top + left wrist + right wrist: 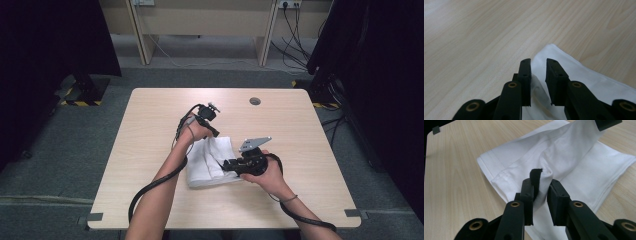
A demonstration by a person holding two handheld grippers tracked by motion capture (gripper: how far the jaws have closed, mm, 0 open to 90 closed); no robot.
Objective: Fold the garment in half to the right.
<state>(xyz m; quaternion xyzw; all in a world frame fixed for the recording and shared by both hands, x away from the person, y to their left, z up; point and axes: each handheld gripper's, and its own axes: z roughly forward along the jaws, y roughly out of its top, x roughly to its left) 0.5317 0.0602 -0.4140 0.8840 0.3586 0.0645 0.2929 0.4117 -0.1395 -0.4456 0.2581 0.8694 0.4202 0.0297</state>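
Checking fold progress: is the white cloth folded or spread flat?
Folded. The white cloth lies in stacked layers with hemmed edges, a strip of it lifted between the right gripper's jaws.

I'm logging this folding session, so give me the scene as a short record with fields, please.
surface: light wooden table
item: white cloth, folded, one layer pulled up
left claw: over the cloth's far corner, a gap between its jaws; grip unclear
right claw: jaws closed on a bunched fold of the cloth
detail: a black strip sticks up from that fold between the jaws
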